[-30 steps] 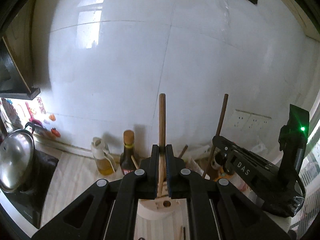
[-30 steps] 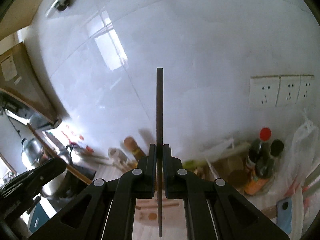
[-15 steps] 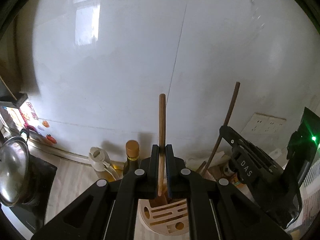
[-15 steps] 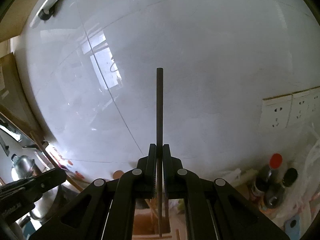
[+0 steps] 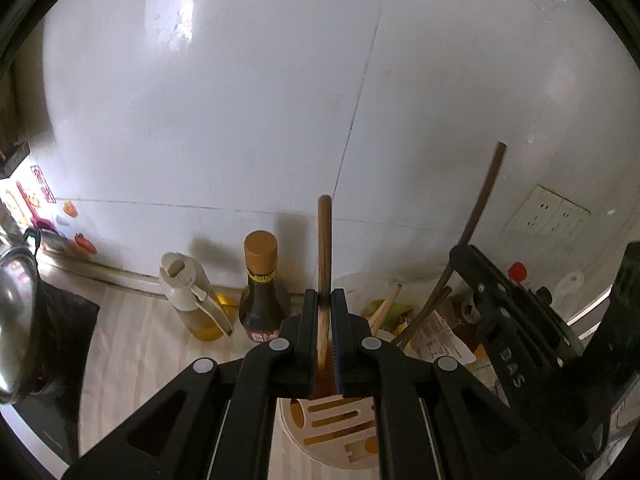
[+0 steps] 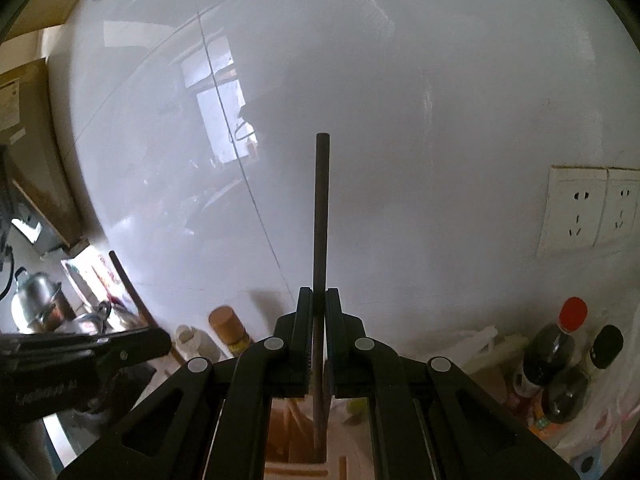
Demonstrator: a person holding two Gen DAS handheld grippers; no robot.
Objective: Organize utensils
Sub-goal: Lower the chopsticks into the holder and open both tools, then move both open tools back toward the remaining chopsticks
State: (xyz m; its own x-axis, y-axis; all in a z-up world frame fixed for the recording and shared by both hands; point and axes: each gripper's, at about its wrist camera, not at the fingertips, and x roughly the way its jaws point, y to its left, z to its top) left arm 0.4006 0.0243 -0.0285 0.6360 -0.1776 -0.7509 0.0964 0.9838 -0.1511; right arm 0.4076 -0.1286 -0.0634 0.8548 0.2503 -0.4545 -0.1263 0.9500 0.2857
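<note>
My left gripper (image 5: 325, 300) is shut on a brown wooden chopstick (image 5: 324, 248) held upright, its lower end over the slotted top of a pale wooden utensil holder (image 5: 336, 436). My right gripper (image 6: 316, 300) is shut on a dark chopstick (image 6: 321, 208), also upright, its lower tip down at the holder (image 6: 340, 452). The right gripper body (image 5: 520, 360) and its dark stick (image 5: 480, 208) show at the right of the left wrist view. The left gripper (image 6: 80, 364) shows at the left of the right wrist view.
A dark sauce bottle (image 5: 260, 292) and an oil bottle (image 5: 196, 300) stand against the white wall behind the holder. A steel pot (image 5: 16, 320) sits at far left. More bottles (image 6: 560, 364) and wall sockets (image 6: 592, 212) are at the right.
Both grippers have moved forward and down toward the holder with their chopsticks. The holder has come fuller into view, and the dark chopstick's tip now reaches it.
</note>
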